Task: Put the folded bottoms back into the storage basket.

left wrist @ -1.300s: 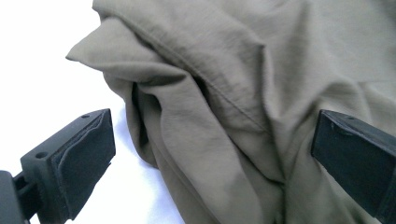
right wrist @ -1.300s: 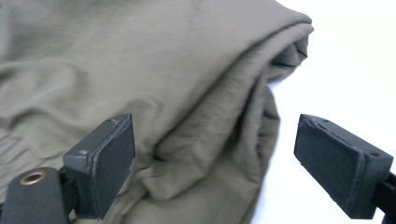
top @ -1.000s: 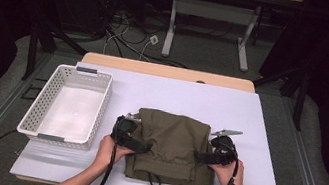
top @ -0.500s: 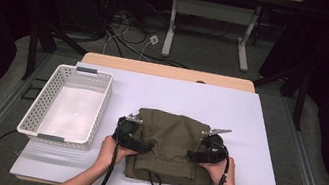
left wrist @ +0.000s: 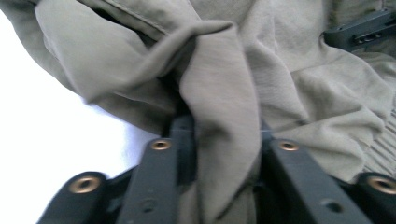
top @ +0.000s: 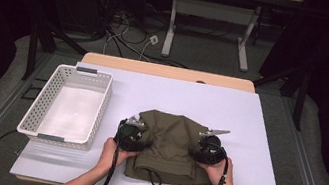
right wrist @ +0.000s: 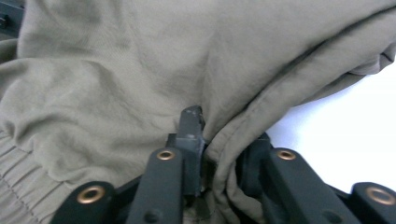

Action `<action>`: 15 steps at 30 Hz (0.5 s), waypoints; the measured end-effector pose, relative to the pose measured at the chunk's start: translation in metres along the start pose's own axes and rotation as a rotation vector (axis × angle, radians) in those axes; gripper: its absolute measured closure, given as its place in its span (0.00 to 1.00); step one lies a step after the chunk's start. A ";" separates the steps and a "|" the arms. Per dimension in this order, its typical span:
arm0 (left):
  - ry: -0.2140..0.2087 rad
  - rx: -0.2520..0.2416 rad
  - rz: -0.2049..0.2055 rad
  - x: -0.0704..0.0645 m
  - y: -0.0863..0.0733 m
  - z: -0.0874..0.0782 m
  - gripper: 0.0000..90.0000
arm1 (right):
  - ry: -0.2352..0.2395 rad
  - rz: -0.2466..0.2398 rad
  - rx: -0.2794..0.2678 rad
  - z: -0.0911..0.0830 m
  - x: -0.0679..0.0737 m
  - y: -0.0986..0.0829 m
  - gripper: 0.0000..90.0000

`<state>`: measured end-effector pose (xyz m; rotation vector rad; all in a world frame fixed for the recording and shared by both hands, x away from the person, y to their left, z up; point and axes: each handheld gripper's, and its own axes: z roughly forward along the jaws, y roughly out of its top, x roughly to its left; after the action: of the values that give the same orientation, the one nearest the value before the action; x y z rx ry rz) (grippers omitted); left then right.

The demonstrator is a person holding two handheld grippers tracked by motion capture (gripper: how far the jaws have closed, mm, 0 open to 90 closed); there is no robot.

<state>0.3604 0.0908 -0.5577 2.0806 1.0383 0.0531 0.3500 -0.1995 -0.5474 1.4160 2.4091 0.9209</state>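
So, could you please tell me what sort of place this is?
Probably a lab or recording workshop: a white-topped work table, loose cables on the floor, and another desk frame behind in a dark room.

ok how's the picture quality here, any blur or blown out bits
High view: sharp on the lit table, surroundings sink into dark. Left gripper view: soft, olive garment slightly blurred up close, table washed white. Right gripper view: crisper fabric weave, white table corner overexposed.
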 end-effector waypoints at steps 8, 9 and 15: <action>-0.028 -0.023 0.013 0.002 0.000 -0.009 0.92 | -0.002 -0.025 -0.030 -0.004 0.002 -0.001 0.88; -0.032 -0.029 0.011 0.002 0.000 -0.010 0.92 | -0.002 -0.026 -0.043 -0.004 0.003 -0.001 0.89; -0.042 -0.052 0.022 0.002 -0.001 -0.020 0.92 | -0.003 -0.050 -0.066 -0.010 0.007 0.000 0.89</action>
<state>0.3541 0.1052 -0.5454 2.0383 0.9782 0.0464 0.3422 -0.1976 -0.5386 1.3275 2.3767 0.9762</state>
